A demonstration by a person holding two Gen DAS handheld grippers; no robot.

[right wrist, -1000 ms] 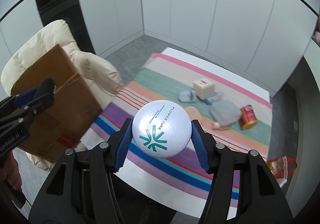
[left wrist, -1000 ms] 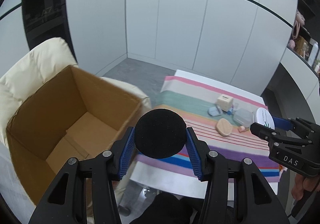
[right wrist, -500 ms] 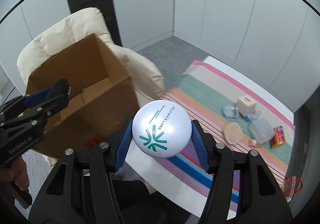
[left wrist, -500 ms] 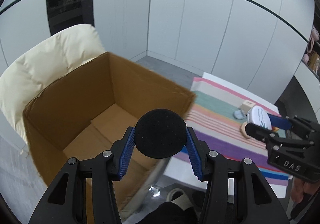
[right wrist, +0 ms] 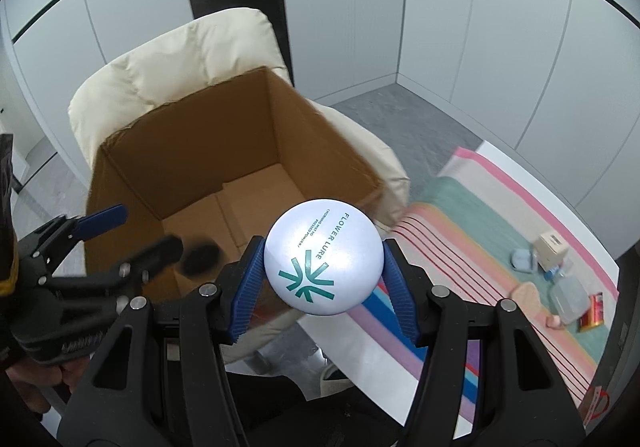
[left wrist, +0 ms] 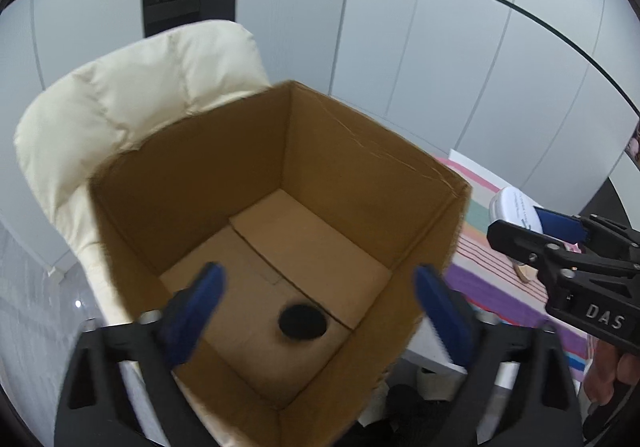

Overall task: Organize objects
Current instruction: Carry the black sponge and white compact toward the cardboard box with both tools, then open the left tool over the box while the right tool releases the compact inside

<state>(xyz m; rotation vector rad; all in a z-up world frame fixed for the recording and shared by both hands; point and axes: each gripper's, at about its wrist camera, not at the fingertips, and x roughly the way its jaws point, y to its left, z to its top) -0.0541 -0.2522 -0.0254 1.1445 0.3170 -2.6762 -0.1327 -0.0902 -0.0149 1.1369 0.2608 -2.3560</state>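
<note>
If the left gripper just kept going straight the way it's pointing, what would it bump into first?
Most likely the floor of the cardboard box. The left gripper is open above the box's open top, aimed down inside, roughly toward the black round puff lying there. Depth is hard to judge, so it might touch the puff first.

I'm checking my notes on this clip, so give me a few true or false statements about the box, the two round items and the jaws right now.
1. The black puff is inside the cardboard box. True.
2. The left gripper is clamped on the black puff. False: its jaws stand wide open with nothing between them.
3. The right gripper holds the white compact. True.
4. The white compact reads FLOWER LURE. True.
5. The cardboard box sits on the striped cloth. False: it sits on the cream chair.
</note>
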